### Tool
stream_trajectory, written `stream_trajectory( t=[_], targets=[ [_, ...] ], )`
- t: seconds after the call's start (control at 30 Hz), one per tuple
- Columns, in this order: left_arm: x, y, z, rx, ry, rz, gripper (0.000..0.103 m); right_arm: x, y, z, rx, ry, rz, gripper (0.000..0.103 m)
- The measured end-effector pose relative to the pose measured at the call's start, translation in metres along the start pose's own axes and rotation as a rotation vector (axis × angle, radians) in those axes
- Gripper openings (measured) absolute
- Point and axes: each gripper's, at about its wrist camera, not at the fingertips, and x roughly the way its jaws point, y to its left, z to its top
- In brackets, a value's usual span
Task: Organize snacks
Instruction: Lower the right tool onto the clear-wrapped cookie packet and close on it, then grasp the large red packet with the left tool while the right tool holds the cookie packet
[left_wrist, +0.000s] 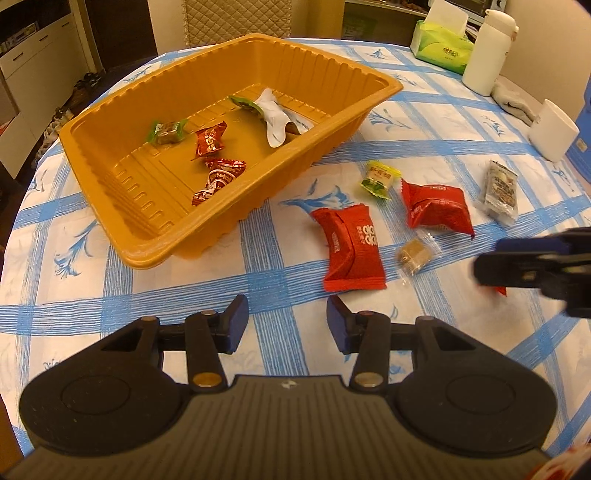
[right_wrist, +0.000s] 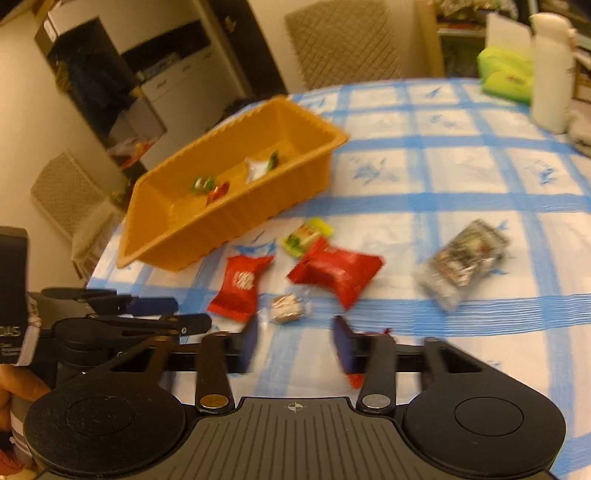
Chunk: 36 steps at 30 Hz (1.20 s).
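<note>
An orange plastic tray sits on the blue-checked tablecloth and holds several wrapped candies. Loose on the cloth lie two red packets, a yellow-green candy, a small brown cube in clear wrap and a grey packet. My left gripper is open and empty, near the first red packet. My right gripper is open just before the brown cube; a small red wrapper lies under its right finger.
A green tissue pack, a white bottle, a grey cloth and a white cup stand at the table's far right. A quilted chair back is behind the table.
</note>
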Motion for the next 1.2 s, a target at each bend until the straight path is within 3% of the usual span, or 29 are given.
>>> stream_trajectory(
  t=[0.2,0.47,0.6,0.87,0.97,1.2],
  targets=[
    [-0.006,0.003,0.001,-0.005,-0.005,-0.026,0.043,0.026,0.001,0.0,0.068,0.057,0.02,0.034],
    [-0.005,0.007,0.006,-0.009,-0.011,-0.039,0.043,0.044,0.0,0.011,0.143,0.039,-0.019,0.034],
    [-0.004,0.009,0.008,-0.013,-0.008,-0.04,0.043,0.052,0.008,0.015,0.11,0.018,-0.051,0.034],
    [-0.002,0.013,0.009,-0.012,-0.005,-0.046,0.043,0.065,0.037,0.014,-0.103,0.0,-0.178,0.033],
    [-0.002,0.013,0.01,-0.012,-0.007,-0.047,0.043,0.069,0.043,0.01,-0.174,-0.007,-0.217,0.025],
    [-0.005,0.009,0.011,-0.009,-0.013,-0.066,0.043,0.066,0.039,0.01,-0.202,0.0,-0.197,0.02]
  ],
)
